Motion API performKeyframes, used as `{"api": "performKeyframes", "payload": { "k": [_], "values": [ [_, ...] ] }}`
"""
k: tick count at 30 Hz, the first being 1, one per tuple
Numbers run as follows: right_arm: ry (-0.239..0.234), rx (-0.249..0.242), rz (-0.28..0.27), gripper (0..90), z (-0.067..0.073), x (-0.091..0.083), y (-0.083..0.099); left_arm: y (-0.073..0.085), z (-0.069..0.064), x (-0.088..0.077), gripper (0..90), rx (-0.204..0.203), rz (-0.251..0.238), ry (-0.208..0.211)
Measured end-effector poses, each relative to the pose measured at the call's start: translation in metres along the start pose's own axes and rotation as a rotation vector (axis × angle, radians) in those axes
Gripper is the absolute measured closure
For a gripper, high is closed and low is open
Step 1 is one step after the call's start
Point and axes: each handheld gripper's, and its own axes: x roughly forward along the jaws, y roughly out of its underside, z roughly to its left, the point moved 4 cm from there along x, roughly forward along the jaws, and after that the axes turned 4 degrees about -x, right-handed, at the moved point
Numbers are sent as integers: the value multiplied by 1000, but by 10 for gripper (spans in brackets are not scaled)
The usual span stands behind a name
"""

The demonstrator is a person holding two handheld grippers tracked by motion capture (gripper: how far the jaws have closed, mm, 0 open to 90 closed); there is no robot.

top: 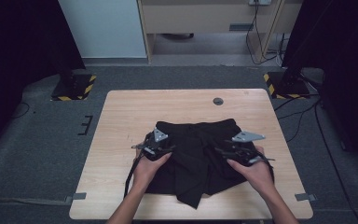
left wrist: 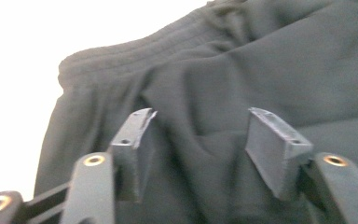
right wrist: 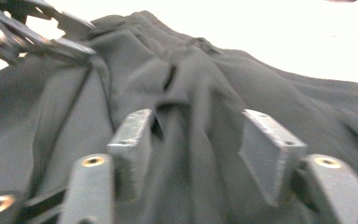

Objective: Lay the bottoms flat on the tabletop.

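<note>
Black shorts [top: 200,158] lie rumpled on the near middle of the wooden table [top: 121,112], waistband toward the far edge. Both the left gripper [left wrist: 198,140] and the right gripper [right wrist: 196,144] hang over the cloth with jaws apart, nothing pinched between them. Soft, light and limp, the fabric will likely sag and bunch when lifted; the thicker elastic waistband or a hem looks the surest place to pinch. No containers are on the table.

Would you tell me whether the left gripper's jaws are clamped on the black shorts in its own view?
No: the left gripper has its jaws standing apart above the black shorts, with no cloth pinched between the pads.
</note>
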Motion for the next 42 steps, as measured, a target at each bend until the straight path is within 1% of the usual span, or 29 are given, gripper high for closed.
{"api": "performKeyframes", "payload": {
  "k": [2, 3, 4, 5, 6, 7, 9, 10, 11, 12, 14, 15, 17, 18, 19, 20, 21, 22, 23, 24, 25, 28, 30, 31, 32, 33, 36, 39, 42],
  "values": [
    [17, 3, 11, 450, 1, 24, -11, -1, -2, 10, 474, 5, 29, 8],
    [21, 3, 20, 442, 1, 31, -14, -1, -2, 14, 494, 9, 43, 1],
    [30, 2, 30, 441, 1, 40, -17, 0, -3, 16, 559, 12, 48, 14],
    [33, 6, 44, 466, 1, 50, -20, 0, -4, 16, 657, 13, 48, 25],
    [36, 3, 49, 489, 1, 55, -21, 1, -5, 15, 701, 17, 47, 37],
    [50, 6, 51, 505, 1, 60, -22, 2, -7, 13, 777, 17, 35, 59],
    [63, 11, 57, 532, -1, 69, -24, 5, -8, 6, 862, 24, 24, 78],
    [67, 16, 64, 548, -2, 72, -24, 7, -10, 2, 881, 30, 15, 80],
    [72, 11, 62, 550, -4, 74, -25, 10, -11, -2, 883, 49, 12, 75],
    [69, 21, 58, 552, -6, 76, -25, 12, -12, -7, 883, 53, 4, 84],
    [61, 41, 67, 538, -7, 80, -25, 17, -15, -19, 884, 30, -14, 123],
    [56, 45, 73, 525, -7, 83, -24, 19, -17, -24, 885, 30, -17, 140],
    [56, 41, 101, 505, -7, 87, -23, 24, -19, -37, 886, 17, -34, 175],
    [58, 40, 111, 500, -6, 89, -22, 28, -20, -43, 886, 19, -45, 190],
    [52, 24, 123, 506, -6, 92, -19, 32, -20, -50, 885, 28, -50, 191],
    [52, 24, 123, 506, -6, 92, -19, 37, -18, -55, 885, 23, -45, 198],
    [50, 5, 152, 631, -5, 94, -15, 44, -13, -64, 886, 8, -47, 203],
    [37, -13, 161, 726, -5, 94, -14, 44, -13, -64, 886, 8, -47, 203],
    [37, -13, 161, 726, -5, 94, -14, 46, -10, -68, 886, 9, -51, 197],
    [36, -22, 158, 845, -4, 94, -13, 46, -8, -71, 886, 13, -57, 186],
    [30, -31, 149, 873, -3, 92, -12, 47, -5, -74, 885, 14, -62, 175],
    [19, -39, 136, 877, 0, 82, -10, 46, 4, -74, 882, -3, -85, 153],
    [10, -48, 135, 878, 4, 69, -5, 45, 10, -70, 880, -15, -92, 145],
    [8, -55, 125, 878, 6, 59, -1, 45, 11, -69, 880, -19, -92, 140],
    [-1, -60, 113, 878, 9, 43, 5, 44, 13, -67, 878, -25, -95, 136],
    [-1, -60, 113, 878, 9, 43, 5, 43, 15, -66, 878, -27, -94, 131],
    [-19, -50, 101, 878, 12, 16, 22, 41, 22, -61, 874, -27, -83, 106],
    [-16, -37, 105, 878, 8, -5, 43, 39, 33, -55, 876, -52, -78, 78],
    [17, -7, 112, 878, -2, -18, 56, 37, 45, -52, 882, -98, -82, 63]
  ]
}}
